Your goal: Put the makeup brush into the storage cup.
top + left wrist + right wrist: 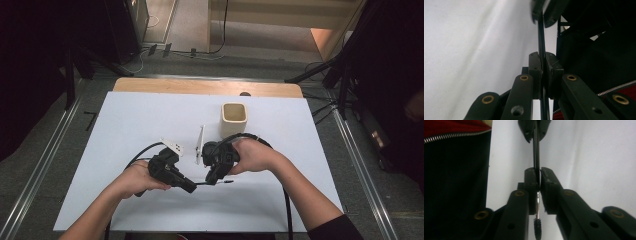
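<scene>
A thin black wand (201,184) spans both grippers just above the white board. In the right gripper view its shaft (536,150) runs up between the jaws, and a metal neck with a small black bristle tip (537,226) sticks out behind them. My right gripper (537,173) is shut on this wand. At the top of that view the left gripper (534,130) grips the far end. My left gripper (543,57) is shut on the same shaft (541,37). In the high view the left gripper (192,188) and right gripper (212,180) meet tip to tip near the board's middle front.
A beige square cup (234,119) stands upright behind the right hand. The white board (125,125) lies on a wooden table (150,85). Cables trail from both grippers toward the front edge. Dark stands and floor rails flank the table.
</scene>
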`<state>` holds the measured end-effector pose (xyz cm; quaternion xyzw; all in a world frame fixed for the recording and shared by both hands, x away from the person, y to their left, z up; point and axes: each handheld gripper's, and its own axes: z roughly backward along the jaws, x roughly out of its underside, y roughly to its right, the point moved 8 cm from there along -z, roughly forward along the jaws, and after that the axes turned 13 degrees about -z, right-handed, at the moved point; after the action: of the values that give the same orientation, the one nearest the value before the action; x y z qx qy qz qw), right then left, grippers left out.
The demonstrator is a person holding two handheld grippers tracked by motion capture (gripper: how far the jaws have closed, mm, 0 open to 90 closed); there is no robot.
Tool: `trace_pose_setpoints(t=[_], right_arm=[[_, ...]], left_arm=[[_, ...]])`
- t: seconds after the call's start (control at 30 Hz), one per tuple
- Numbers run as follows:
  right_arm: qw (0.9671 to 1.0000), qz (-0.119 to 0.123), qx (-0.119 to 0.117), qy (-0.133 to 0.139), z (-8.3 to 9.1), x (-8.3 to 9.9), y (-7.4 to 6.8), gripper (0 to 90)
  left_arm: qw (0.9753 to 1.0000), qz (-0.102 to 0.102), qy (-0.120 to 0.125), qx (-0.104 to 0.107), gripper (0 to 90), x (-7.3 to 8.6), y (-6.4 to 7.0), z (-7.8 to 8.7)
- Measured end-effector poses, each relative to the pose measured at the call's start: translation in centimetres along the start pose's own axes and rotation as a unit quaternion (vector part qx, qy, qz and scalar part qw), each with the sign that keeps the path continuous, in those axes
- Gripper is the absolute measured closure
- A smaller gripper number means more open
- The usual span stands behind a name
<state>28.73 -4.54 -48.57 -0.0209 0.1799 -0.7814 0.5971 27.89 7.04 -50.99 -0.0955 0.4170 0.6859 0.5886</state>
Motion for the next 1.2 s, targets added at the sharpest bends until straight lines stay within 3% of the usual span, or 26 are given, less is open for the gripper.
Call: trace_pose_setpoints(t=[0.07,0.1,0.23,0.3,0.4,0.57,0.6,0.67,0.7,0.8,0.87,1.0,1.1,1.2], right_arm=[[0.9995,-0.021,-0.009,0.021,0.4,0.0,0.1,59.7],[0.9993,-0.016,-0.006,0.034,0.6,-0.1,0.2,54.5],[0.9959,-0.037,-0.002,0.082,1.3,-0.2,0.4,40.7],[0.9947,-0.046,-0.001,0.092,1.4,-0.2,0.5,37.7],[0.9879,-0.086,-0.003,0.129,1.9,-0.1,0.9,31.4],[0.9776,-0.13,0.003,0.165,2.2,0.1,1.5,29.4],[0.9776,-0.13,0.003,0.165,2.2,0.1,1.5,29.4],[0.9718,-0.155,0.018,0.176,2.2,0.3,1.8,30.7],[0.9652,-0.18,0.035,0.186,2.2,0.4,2.0,29.7],[0.9536,-0.214,0.028,0.21,2.3,0.6,1.9,28.3],[0.9478,-0.228,0.025,0.222,2.3,0.7,1.9,26.5],[0.9313,-0.259,0.013,0.256,2.4,0.8,1.6,25.5],[0.9244,-0.261,0.027,0.276,2.4,1.0,1.6,26.6],[0.9142,-0.28,0.026,0.292,2.4,1.3,1.3,26.9]], left_arm=[[1.0,0.004,0.004,-0.008,85.0,0.0,-0.1,0.1],[0.9999,0.004,0.006,-0.009,85.0,0.0,-0.1,0.1],[0.9997,0.008,0.014,-0.017,84.9,0.0,-0.4,0.3],[0.9995,0.011,0.018,-0.022,84.9,-0.1,-0.4,0.3],[0.999,0.015,0.032,-0.028,84.8,-0.1,-0.6,0.6],[0.9983,0.018,0.04,-0.039,84.8,-0.1,-0.9,0.7],[0.9983,0.018,0.04,-0.039,84.8,-0.1,-0.9,0.7],[0.9978,0.022,0.044,-0.044,84.8,-0.1,-0.9,0.7],[0.9974,0.026,0.048,-0.047,84.8,-0.1,-0.9,0.6],[0.9966,0.033,0.051,-0.055,84.8,0.0,-1.1,0.6],[0.996,0.036,0.054,-0.061,84.8,0.1,-1.2,0.6],[0.9945,0.042,0.064,-0.071,84.8,0.0,-1.3,0.6],[0.992,0.055,0.079,-0.081,84.8,0.0,-1.4,0.6],[0.9902,0.059,0.087,-0.092,84.8,0.1,-1.5,0.5]])
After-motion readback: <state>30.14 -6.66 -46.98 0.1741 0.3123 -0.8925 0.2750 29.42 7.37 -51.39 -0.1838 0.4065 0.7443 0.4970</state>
